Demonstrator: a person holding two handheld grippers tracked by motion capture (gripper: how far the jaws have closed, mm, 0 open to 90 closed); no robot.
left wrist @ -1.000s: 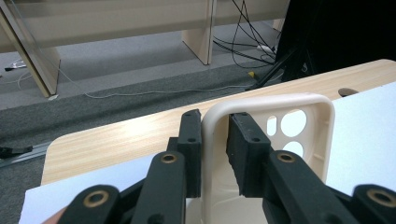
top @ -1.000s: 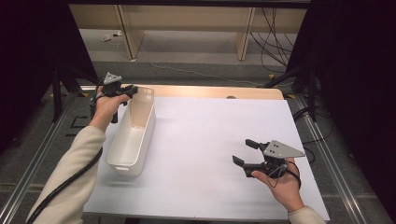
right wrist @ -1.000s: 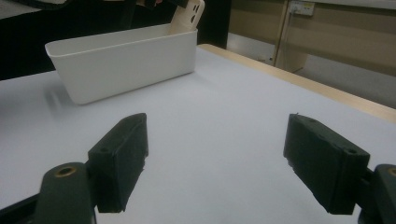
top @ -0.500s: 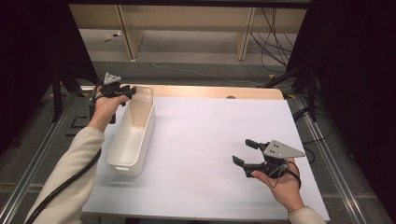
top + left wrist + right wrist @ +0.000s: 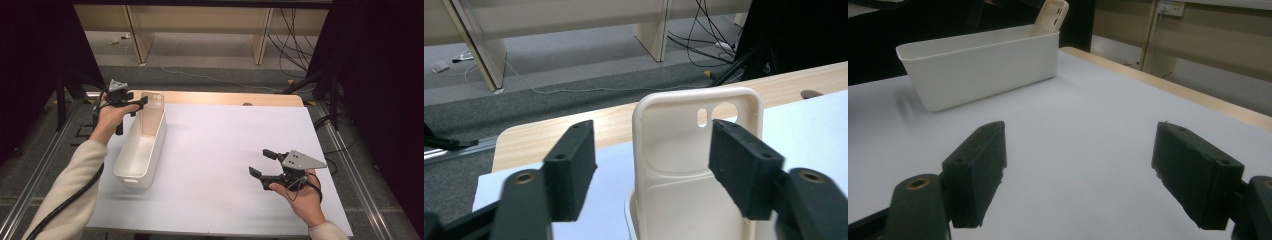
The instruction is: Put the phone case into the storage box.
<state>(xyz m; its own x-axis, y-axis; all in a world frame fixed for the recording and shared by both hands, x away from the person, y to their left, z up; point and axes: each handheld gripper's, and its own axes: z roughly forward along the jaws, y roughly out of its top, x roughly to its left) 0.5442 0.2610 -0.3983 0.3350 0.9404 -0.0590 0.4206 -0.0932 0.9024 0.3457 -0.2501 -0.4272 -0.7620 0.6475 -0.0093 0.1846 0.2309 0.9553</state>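
A beige phone case (image 5: pixel 151 114) stands upright at the far end of a long white bin (image 5: pixel 131 177) on the left of the table. My left gripper (image 5: pixel 138 105) hovers open just left of that end. In the left gripper view the phone case (image 5: pixel 696 165) rises between the jaws of my left gripper (image 5: pixel 651 165), and the right-hand jaw overlaps its edge without pinching it. My right gripper (image 5: pixel 258 162) hangs open low over the table's right side, holding nothing. The right gripper view has my right gripper (image 5: pixel 1083 165) facing the bin (image 5: pixel 983 70) and the phone case (image 5: pixel 1050 17).
White sheet (image 5: pixel 225 150) covers the wooden table (image 5: pixel 225 98), whose bare strip runs along the far edge. Metal rails (image 5: pixel 350 150) flank both sides. Beyond lie grey floor, wooden furniture legs (image 5: pixel 262 35) and cables (image 5: pixel 295 30).
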